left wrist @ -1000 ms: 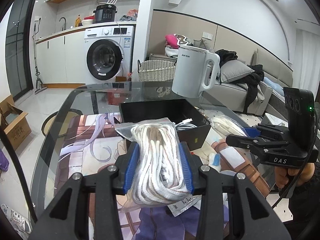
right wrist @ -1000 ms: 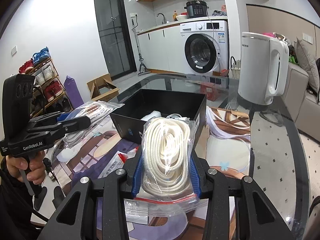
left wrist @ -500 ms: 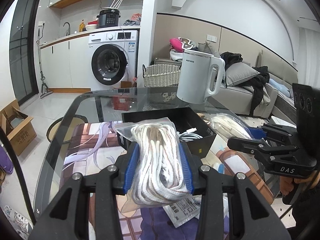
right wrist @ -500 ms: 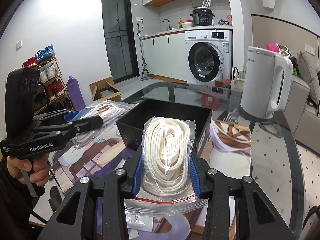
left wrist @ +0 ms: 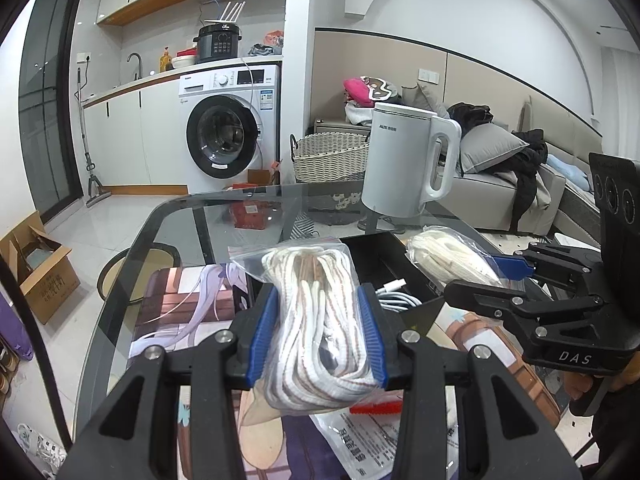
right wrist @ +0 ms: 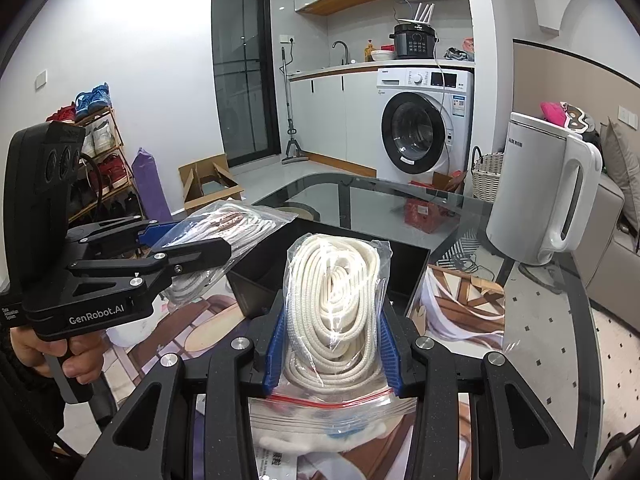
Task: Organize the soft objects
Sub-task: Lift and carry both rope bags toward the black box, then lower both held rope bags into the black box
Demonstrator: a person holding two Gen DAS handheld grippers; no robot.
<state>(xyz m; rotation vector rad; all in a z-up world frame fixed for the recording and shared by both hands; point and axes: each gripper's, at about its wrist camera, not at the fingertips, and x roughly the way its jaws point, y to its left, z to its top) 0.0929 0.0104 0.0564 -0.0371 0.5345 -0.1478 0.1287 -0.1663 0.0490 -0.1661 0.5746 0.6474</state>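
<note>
Left wrist view: your left gripper point(left wrist: 316, 332) is clamped on a bagged rope point(left wrist: 320, 320), now lifted higher off the bench point(left wrist: 180, 216) than a second ago, with the black box point(left wrist: 372, 256) lower behind it.

Right wrist view: your right gripper point(right wrist: 332, 344) likewise pinches its rope bag point(right wrist: 340, 304), raised just before the box point(right wrist: 404, 272); the kettle point(right wrist: 536, 196) sits unmoved.

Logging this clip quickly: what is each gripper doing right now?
Left gripper: closed on a bagged brown-flecked rope.
Right gripper: closed on a bagged cream rope.
</note>
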